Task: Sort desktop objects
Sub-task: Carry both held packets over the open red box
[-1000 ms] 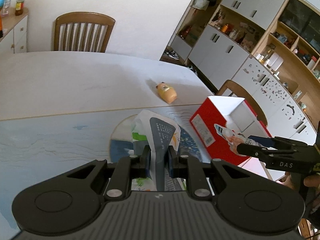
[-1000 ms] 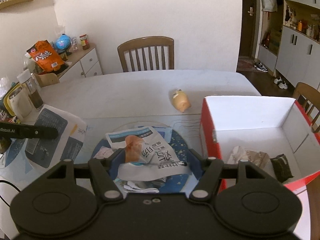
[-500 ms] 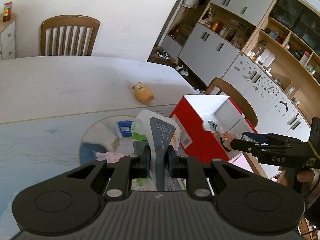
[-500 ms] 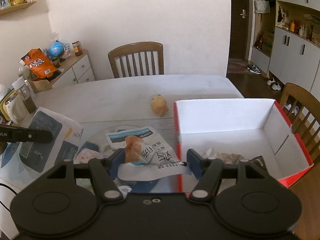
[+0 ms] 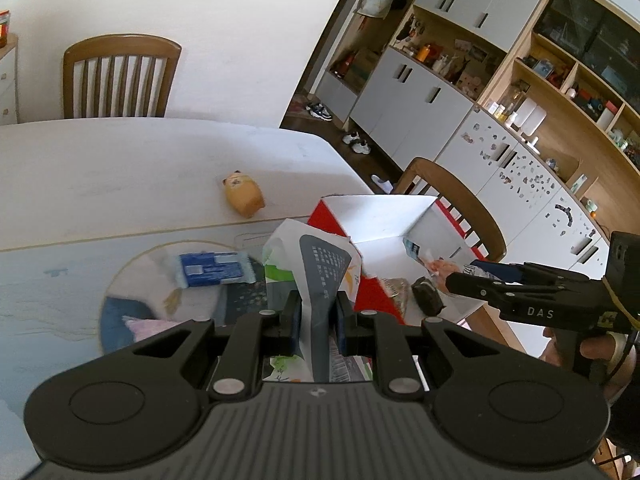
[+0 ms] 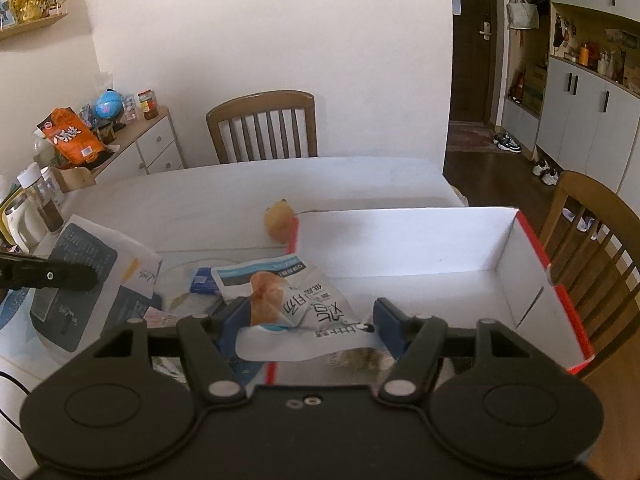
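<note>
Between the left gripper's (image 5: 316, 316) clamped pads stands a white-and-grey pouch (image 5: 320, 264); the right gripper (image 6: 308, 320) pinches a crumpled white snack packet (image 6: 292, 304) over the red box's (image 6: 532, 240) edge.

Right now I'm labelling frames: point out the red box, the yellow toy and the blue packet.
red box (image 6: 532, 236), right wrist view, red top rim.
yellow toy (image 5: 244, 197), left wrist view, body.
blue packet (image 5: 214, 268), left wrist view, label.

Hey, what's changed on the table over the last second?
The right claw carried its snack packet rightward, from above the round mat to over the red box's left edge. The left claw also swung toward the box. Both kept their grip; the left holds the white pouch. The yellow toy stayed put.
</note>
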{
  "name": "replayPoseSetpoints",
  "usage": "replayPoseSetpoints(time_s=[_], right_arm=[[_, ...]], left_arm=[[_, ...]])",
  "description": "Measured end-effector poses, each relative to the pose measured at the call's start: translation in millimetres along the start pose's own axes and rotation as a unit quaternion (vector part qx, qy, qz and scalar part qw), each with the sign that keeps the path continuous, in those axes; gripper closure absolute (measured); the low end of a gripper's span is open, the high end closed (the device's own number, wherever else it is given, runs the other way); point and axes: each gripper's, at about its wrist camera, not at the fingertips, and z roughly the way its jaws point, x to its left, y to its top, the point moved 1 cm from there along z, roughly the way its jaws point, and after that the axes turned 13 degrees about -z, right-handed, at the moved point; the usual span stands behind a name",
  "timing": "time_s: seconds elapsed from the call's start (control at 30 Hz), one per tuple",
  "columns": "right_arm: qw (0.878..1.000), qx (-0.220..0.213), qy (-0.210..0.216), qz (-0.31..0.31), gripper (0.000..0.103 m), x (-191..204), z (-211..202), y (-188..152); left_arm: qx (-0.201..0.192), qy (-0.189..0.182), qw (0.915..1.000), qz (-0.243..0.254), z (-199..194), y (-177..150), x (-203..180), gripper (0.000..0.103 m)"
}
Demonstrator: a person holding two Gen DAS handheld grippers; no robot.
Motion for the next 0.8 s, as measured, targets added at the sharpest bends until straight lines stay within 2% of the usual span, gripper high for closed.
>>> replayPoseSetpoints(time_s=[0.33, 0.8], right_arm=[[1.0, 0.002, 0.0, 0.002, 0.036, -50, 0, -8], [1.0, 0.02, -0.011, 0.013, 0.036, -116, 8, -28]], left_arm=[[0.005, -0.007, 1.0, 0.0, 37, 0, -45, 0.087], [0.036, -0.011, 0.9988, 0.032, 104, 2, -103, 0.087]])
